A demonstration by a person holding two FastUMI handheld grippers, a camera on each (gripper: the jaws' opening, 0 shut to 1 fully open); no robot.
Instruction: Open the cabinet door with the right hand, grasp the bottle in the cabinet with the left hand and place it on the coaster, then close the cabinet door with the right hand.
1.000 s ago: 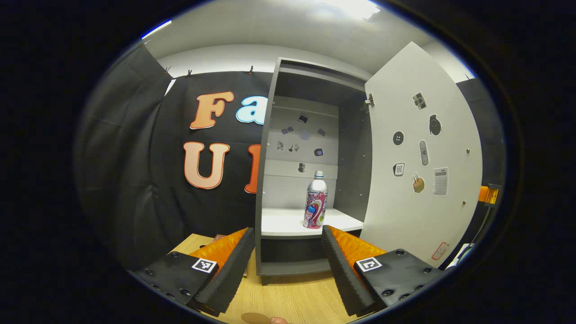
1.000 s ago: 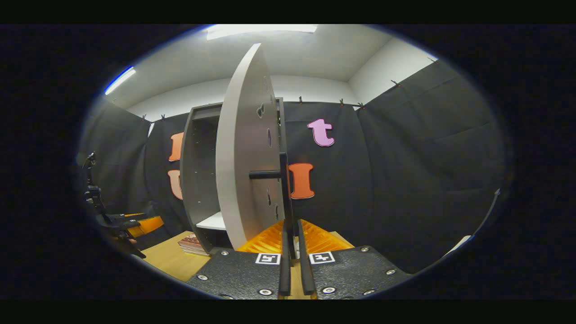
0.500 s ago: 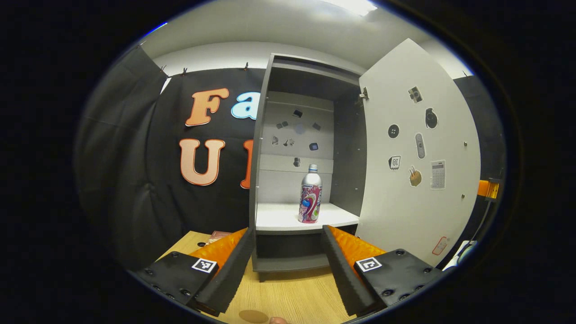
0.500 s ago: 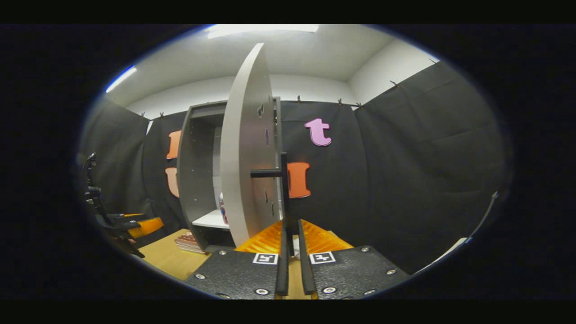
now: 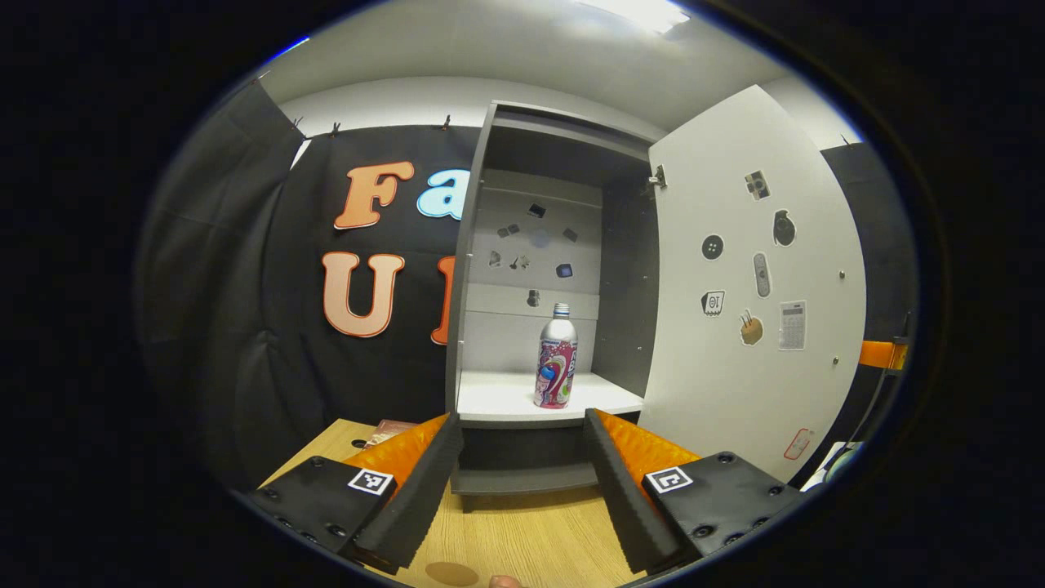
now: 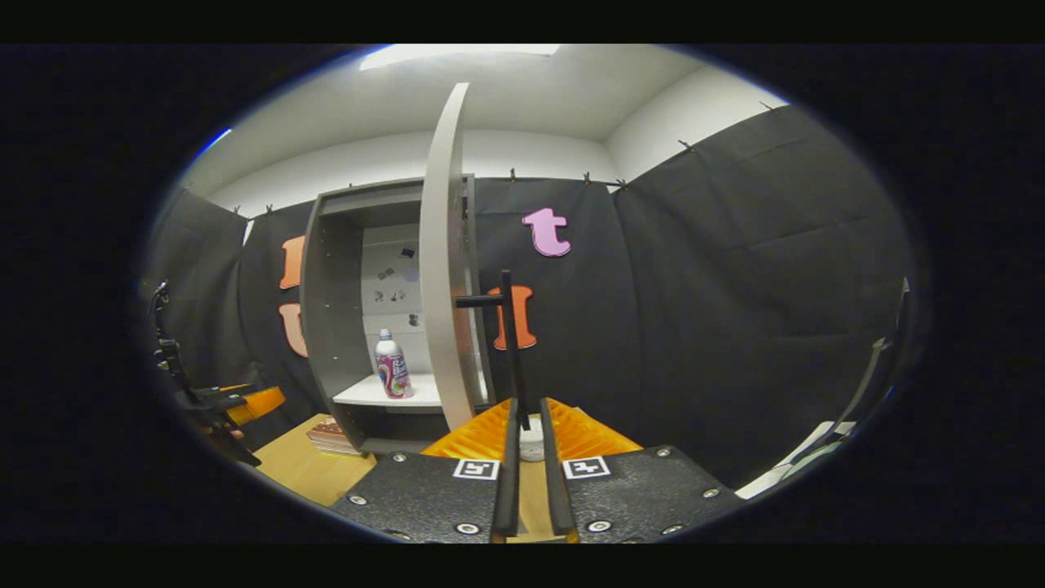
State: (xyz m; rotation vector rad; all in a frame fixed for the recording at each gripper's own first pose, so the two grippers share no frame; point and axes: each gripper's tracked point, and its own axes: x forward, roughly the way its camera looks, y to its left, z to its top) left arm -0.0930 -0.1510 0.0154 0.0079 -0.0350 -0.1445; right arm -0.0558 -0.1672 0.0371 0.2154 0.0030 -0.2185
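Wooden table (image 5: 522,539) lies under the left gripper (image 5: 518,425), fingers spread wide and empty. Right gripper (image 6: 522,416) pinches the door handle (image 6: 508,343), whose lower end is hidden. Beyond, the bottle (image 5: 555,365) stands upright on the cabinet (image 5: 482,245) shelf beside the open door (image 5: 759,286).

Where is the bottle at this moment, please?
In the left gripper view, the bottle stands upright on the cabinet's white shelf, right of centre, beside the open door.
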